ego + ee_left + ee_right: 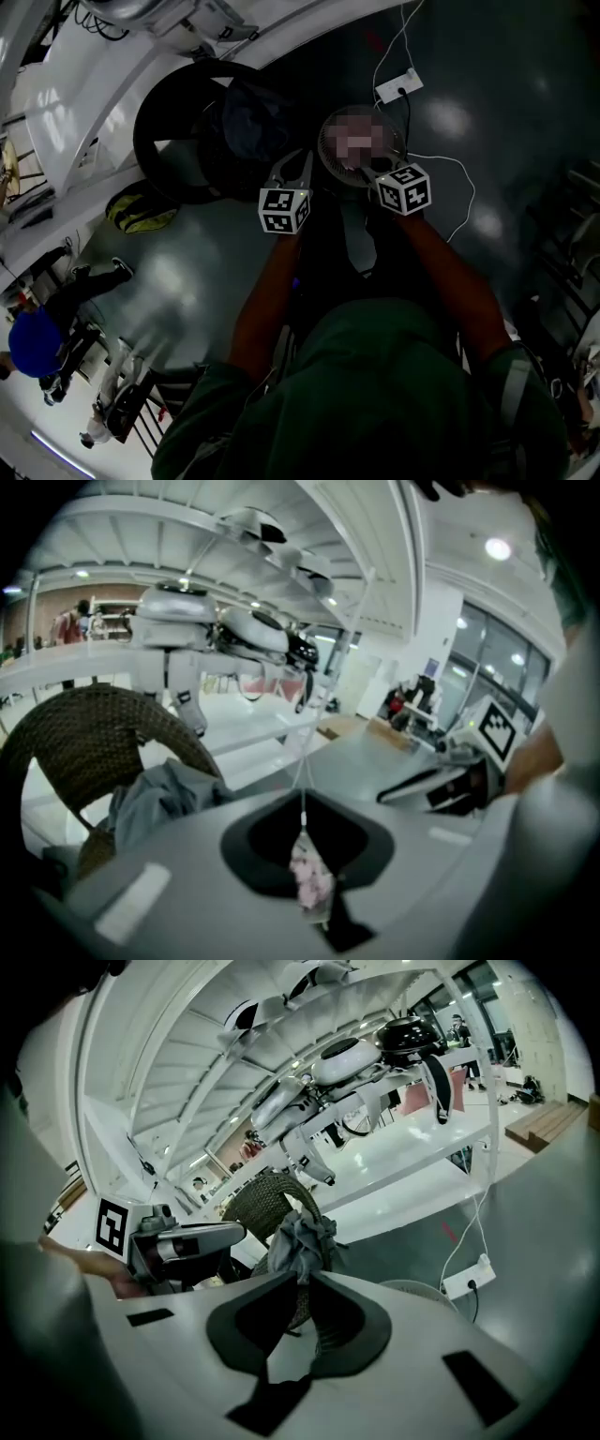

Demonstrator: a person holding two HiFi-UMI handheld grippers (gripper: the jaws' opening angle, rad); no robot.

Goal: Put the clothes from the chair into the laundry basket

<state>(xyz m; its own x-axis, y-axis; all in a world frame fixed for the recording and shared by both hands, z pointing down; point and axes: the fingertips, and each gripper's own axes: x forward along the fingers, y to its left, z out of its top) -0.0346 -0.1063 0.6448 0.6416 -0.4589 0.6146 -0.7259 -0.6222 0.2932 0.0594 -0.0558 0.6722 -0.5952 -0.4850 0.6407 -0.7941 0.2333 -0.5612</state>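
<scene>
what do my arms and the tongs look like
Both the left tongs and right tongs are pale grey moulded shells around black V-shaped jaw pockets. Each carries a white cube with black square markers. The person's dark green sleeves cover the upper arms.

A dark green top (pixel 375 375) is worn; left gripper (pixel 298 167) and right gripper (pixel 367 171) bear white, black-marked cubes (pixel 284 208).
</scene>
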